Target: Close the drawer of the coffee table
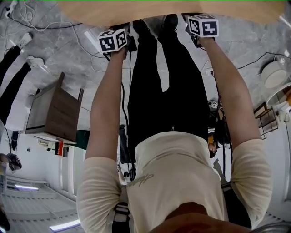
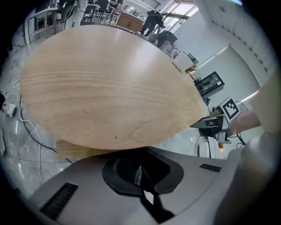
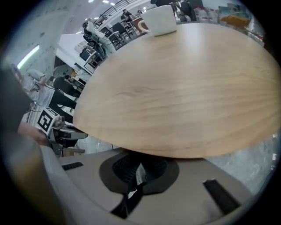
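The coffee table's oval light-wood top (image 1: 159, 10) runs along the far edge of the head view and fills both gripper views (image 2: 105, 88) (image 3: 184, 88). No drawer front shows; only a pale wood edge (image 2: 72, 149) peeks out under the top. My left gripper (image 2: 139, 169) is shut with nothing between its pads, right at the table's rim. Its marker cube (image 1: 112, 40) shows in the head view. My right gripper (image 3: 139, 170) is also shut and bare at the rim, and its cube (image 1: 203, 26) sits further right. Each gripper sees the other beside it (image 2: 219, 121) (image 3: 55, 127).
A white mug (image 3: 158, 19) stands on the far part of the tabletop. A dark wooden cabinet (image 1: 54, 111) stands on the grey marble floor to the left. Cables (image 1: 86, 43) trail across the floor. White round objects (image 1: 275, 73) lie at the right.
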